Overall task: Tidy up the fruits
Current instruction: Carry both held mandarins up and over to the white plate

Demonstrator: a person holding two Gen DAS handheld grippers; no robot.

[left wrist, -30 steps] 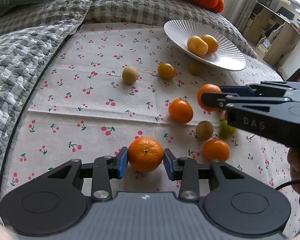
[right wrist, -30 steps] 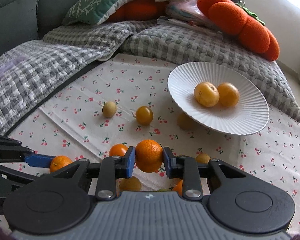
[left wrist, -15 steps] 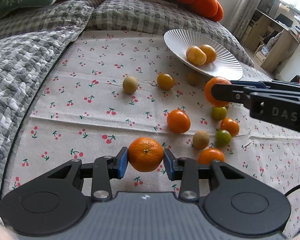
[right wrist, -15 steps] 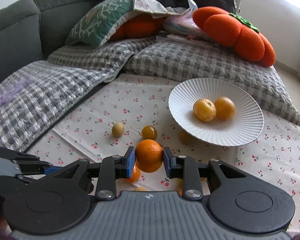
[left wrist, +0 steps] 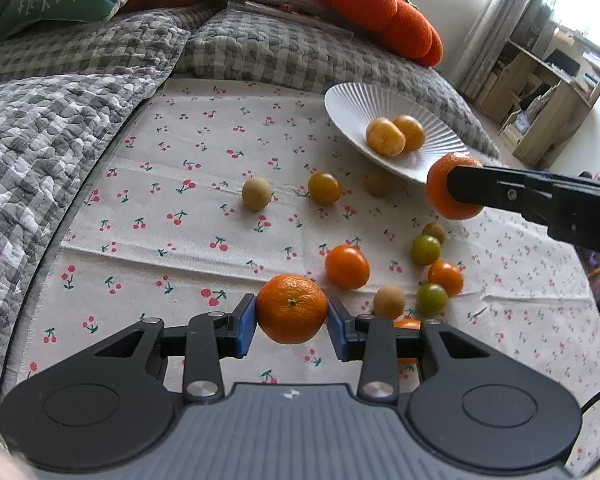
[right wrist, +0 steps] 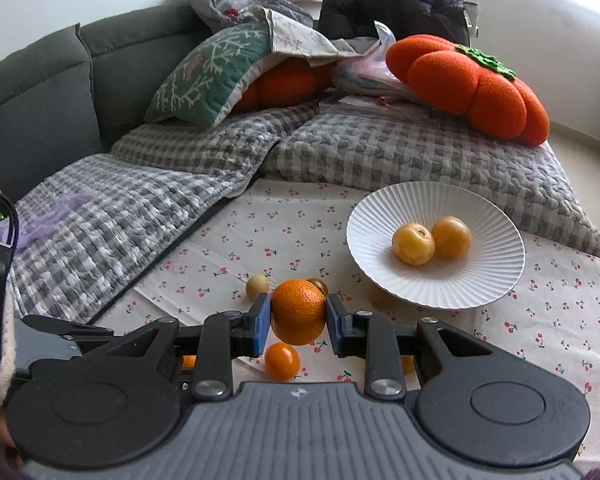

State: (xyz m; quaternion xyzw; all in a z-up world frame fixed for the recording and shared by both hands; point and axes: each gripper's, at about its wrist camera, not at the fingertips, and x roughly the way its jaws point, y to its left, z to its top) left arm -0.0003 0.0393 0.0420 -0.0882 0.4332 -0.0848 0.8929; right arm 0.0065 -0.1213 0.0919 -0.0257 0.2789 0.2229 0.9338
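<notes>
**Two grippers each carrying a mandarin toward a white plate**

The left gripper (left wrist: 291, 329) is pinching a mandarin (left wrist: 291, 308) across its middle between blue pads, holding it above the near edge of a cherry-print cloth (left wrist: 188, 216). The right gripper (right wrist: 298, 323) is pinching a second mandarin (right wrist: 298, 311) the same way, hovering just short of the near rim of a ribbed white plate (right wrist: 496, 276). The plate is sitting toward the cloth's far right corner, holding two yellow fruits (right wrist: 413, 243). Smaller orange, green and tan fruits (left wrist: 425, 249) are lying loose across the cloth's middle and right side. The mandarins look light, round and slightly soft-skinned, so they would likely bruise under hard squeezing and roll once set down. Gripping across the widest part, as both grippers are doing, seems safest.
</notes>
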